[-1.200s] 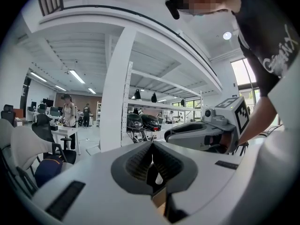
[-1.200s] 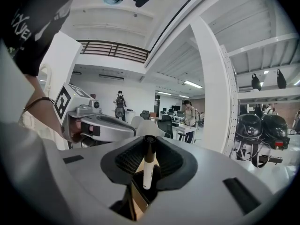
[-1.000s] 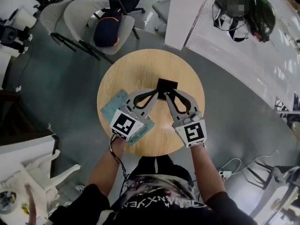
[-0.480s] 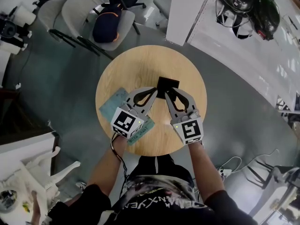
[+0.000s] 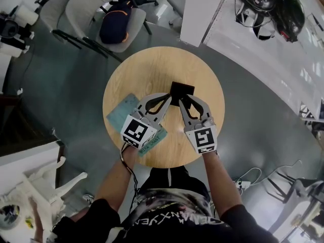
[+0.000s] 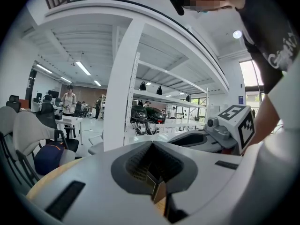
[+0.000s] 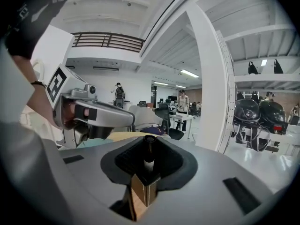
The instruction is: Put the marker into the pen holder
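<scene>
A black square pen holder [image 5: 183, 89] stands near the middle of the round wooden table [image 5: 152, 67]. Both grippers meet at its near edge. My left gripper [image 5: 170, 101] looks shut on the holder's wall; in the left gripper view a tan corner of the holder [image 6: 157, 192] sits between its jaws. My right gripper [image 5: 181, 102] is shut on a black marker [image 7: 149, 154] with a white band. The marker stands upright over the holder's corner [image 7: 145, 191]. In the head view the marker is hidden by the fingers.
A teal notebook [image 5: 120, 114] lies on the table under my left gripper. Behind the table are a grey chair with a navy bag [image 5: 115, 25] and a white pillar [image 5: 202, 9]. Shelving with helmets [image 5: 276, 9] runs along the right.
Both grippers stay at the pen holder. The right gripper's marker cube has drifted slightly left and nearer to me; the left one has barely moved.
</scene>
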Demonstrator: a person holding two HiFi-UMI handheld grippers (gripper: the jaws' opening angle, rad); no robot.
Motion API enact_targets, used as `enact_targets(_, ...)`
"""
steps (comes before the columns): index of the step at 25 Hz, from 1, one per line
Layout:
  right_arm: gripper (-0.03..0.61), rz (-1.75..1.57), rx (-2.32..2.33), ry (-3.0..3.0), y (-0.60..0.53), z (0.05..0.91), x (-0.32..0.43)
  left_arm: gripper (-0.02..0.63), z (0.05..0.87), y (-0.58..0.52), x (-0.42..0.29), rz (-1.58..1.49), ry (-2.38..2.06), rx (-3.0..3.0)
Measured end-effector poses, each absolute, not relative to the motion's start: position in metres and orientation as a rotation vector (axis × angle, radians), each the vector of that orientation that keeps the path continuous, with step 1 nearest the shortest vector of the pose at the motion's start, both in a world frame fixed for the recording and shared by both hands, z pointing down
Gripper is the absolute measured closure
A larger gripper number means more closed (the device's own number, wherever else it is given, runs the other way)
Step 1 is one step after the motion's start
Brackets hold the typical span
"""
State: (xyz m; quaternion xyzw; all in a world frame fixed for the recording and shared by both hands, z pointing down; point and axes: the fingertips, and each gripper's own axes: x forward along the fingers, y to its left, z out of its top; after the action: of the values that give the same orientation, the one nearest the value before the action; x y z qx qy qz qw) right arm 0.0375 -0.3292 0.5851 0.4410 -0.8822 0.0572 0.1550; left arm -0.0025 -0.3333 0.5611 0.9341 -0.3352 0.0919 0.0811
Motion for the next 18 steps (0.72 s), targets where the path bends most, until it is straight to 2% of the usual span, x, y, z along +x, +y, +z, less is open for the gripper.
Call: enact_targets(18,0.499,0.243,1.278,-2.494,-0.322,0.596,0.041,0.594,0.564,-0.326,0.003,0.292,-0.995,2.794)
